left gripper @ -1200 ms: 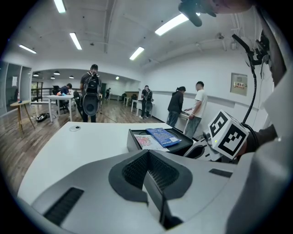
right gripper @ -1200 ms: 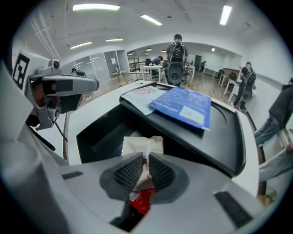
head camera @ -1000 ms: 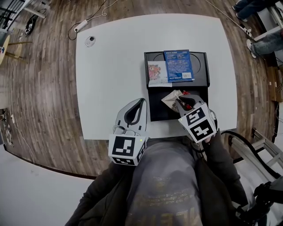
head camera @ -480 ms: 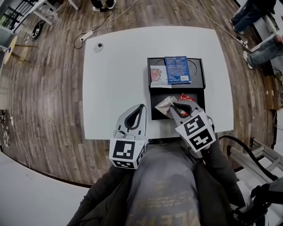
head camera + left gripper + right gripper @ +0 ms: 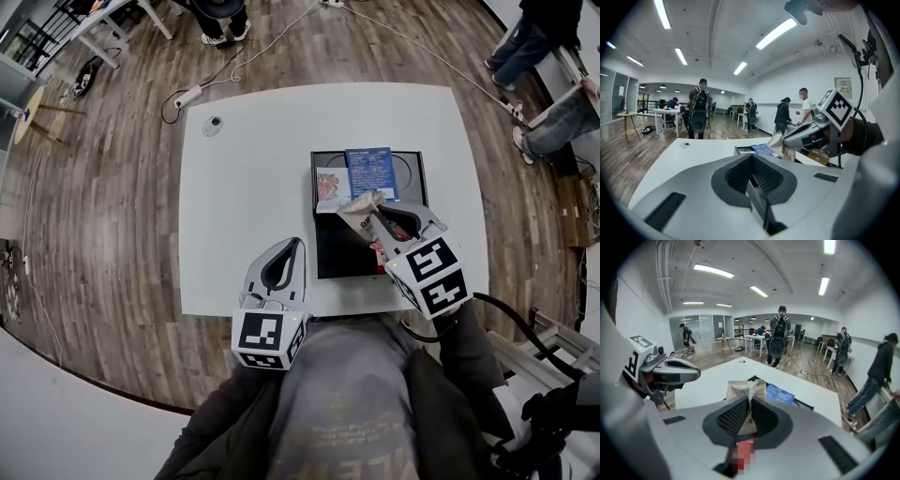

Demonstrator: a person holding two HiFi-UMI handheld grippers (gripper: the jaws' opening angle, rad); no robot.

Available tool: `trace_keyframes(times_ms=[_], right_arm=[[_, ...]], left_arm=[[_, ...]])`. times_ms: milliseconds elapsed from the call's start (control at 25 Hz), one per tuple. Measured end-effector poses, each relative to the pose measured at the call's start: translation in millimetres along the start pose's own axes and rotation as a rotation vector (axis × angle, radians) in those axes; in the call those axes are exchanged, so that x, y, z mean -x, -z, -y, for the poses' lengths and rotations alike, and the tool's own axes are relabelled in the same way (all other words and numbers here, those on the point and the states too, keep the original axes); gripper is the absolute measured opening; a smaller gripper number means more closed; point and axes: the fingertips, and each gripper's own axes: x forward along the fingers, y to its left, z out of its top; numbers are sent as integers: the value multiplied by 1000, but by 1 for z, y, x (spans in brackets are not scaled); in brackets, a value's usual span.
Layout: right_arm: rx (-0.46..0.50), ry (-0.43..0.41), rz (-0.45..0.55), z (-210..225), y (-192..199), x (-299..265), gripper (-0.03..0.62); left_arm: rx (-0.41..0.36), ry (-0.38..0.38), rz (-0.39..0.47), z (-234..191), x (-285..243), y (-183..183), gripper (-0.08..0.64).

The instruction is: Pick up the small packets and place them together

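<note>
Beige packet (image 5: 357,207), clamped between right tongs (image 5: 376,221), held above black tray (image 5: 332,255)

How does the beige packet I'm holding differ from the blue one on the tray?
The beige packet is crumpled and clamped in the right gripper, held above the tray; the blue packet lies flat on the tray, with no gripper on it. The beige packet looks mostly plain, while the blue packet is covered in print. Both are small, thin packets.

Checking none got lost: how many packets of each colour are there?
Blue flat packet: 1
White picture-printed packet: 1
Beige crinkled packet, in right gripper: 1
Red packet, partly hidden: 1
Total: 4
</note>
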Motion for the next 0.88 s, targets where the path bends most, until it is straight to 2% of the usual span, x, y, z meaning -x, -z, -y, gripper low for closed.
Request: trace_keyframes(times_ms=[200, 360, 560, 880], right_arm=[[-30, 71, 6, 53, -11, -6, 35], [-52, 90, -34, 83, -5, -23, 35], [-92, 77, -73, 102, 7, -47, 37], [-110, 28, -93, 106, 17, -66, 66]], left_arm=[[13, -15, -26, -4, -14, 1, 2], [30, -38, -61, -11, -25, 7, 2], [47, -67, -103, -20, -40, 16, 2], [65, -77, -132, -20, -54, 25, 2]])
